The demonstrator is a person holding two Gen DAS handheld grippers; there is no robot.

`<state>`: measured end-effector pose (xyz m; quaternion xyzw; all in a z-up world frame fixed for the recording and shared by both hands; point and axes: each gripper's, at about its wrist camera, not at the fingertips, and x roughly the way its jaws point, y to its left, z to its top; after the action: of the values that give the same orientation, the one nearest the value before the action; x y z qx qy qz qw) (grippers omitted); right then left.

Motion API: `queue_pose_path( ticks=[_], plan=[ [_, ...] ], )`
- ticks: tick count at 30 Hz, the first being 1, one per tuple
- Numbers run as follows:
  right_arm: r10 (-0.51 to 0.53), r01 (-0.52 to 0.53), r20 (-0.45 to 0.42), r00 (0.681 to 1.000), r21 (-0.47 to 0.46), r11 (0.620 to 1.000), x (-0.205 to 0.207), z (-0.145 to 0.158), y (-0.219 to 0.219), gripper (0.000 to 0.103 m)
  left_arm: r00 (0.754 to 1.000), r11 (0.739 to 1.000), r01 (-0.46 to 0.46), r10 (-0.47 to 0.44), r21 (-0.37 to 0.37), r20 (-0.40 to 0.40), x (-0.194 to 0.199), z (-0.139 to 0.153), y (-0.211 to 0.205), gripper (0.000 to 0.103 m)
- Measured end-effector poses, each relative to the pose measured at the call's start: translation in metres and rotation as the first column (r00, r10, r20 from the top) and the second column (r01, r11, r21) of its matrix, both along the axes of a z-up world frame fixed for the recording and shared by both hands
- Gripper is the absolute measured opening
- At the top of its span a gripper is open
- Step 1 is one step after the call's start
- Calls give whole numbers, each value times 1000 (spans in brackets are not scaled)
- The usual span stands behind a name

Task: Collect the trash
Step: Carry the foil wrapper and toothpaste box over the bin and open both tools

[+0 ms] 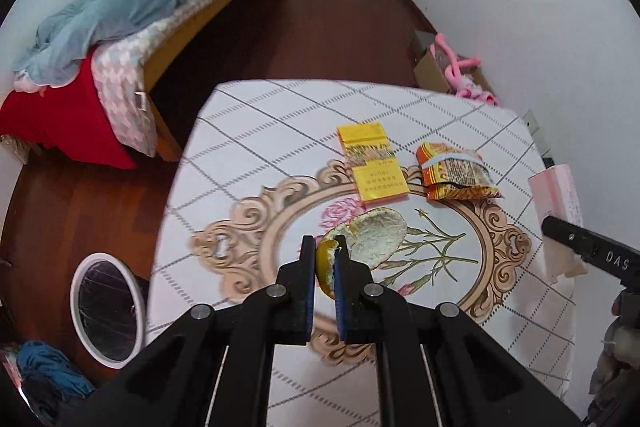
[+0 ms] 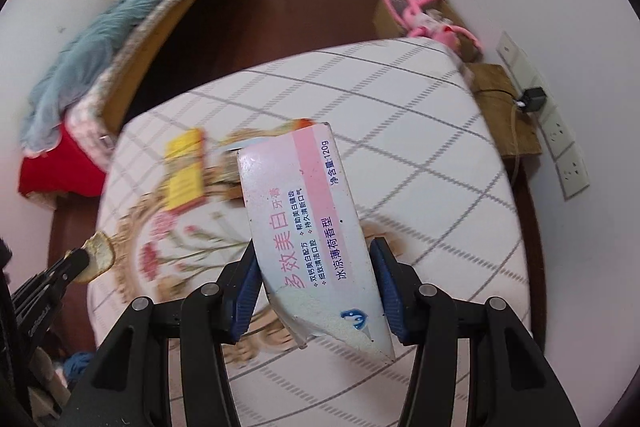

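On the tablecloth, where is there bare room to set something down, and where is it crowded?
Free: the checked cloth of the table behind and left of the yellow box, and the near edge. Crowded: the middle, where the yellow box and snack packet lie close together.

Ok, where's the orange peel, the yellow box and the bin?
orange peel (image 1: 378, 237), left wrist view, pale inner side.
yellow box (image 1: 372, 163), left wrist view, middle of its top face.
bin (image 1: 82, 277), left wrist view, white rim.
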<state>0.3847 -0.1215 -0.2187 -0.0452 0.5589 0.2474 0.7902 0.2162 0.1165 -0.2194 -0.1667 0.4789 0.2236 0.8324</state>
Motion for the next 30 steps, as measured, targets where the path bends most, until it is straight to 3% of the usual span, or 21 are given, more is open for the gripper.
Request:
queue_pose_path(
  ticks=[9,18,23,30],
  plan=[
    [180,-182,30,983,122,976,-83,51,73,55,993,995,-95,92,31,79,-87,51,44,5],
    [398,-396,41,917,236,888,-187,81,196,55,957,957,-276,265,90,117,-189,85,125,5],
    [502,-487,9,865,257,835,-244,67,274,55,927,924,-370,360,100,105,-239,77,171,5],
    [585,-563,-81,807,194,803,-301,-2,370,55,882,881,-471,471,51,12,-291,15,233,5]
  ],
)
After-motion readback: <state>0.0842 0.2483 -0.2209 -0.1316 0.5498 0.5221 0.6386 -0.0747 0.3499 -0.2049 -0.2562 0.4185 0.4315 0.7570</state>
